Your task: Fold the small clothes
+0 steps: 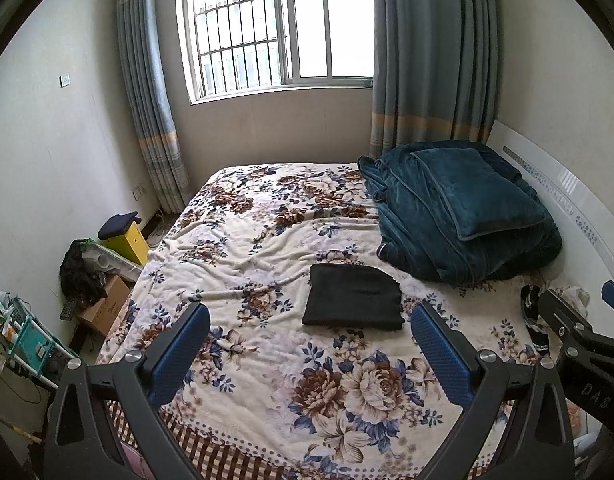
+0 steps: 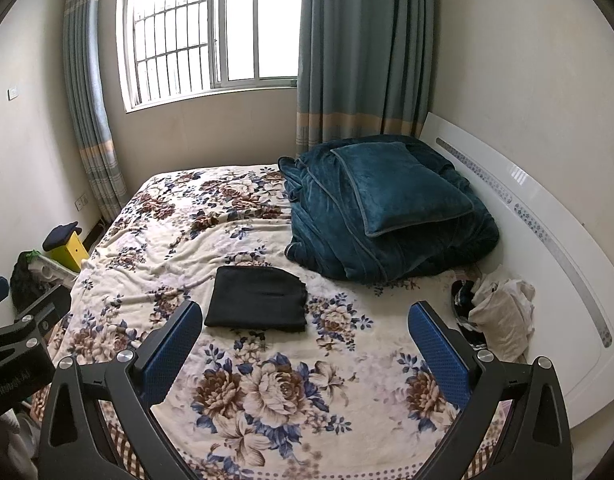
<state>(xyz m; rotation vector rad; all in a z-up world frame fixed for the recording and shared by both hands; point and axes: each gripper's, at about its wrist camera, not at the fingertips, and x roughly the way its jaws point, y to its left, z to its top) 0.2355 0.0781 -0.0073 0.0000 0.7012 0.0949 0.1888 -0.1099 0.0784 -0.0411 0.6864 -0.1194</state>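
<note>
The only lettering I can make out is "DAS", in pale raised capitals on the black body of the right gripper (image 1: 611,322) where it juts in at the edge of the left wrist view. The print on the cardboard box (image 1: 107,309) by the bed is too small to read.

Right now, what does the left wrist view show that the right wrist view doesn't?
Only the left view shows the teal rack and cardboard box on the floor beside the bed. Only the right view shows the cream clothes heaped by the headboard. Both show the folded black garment on the floral blanket, the blue quilt, and both grippers open: left gripper, right gripper.
</note>
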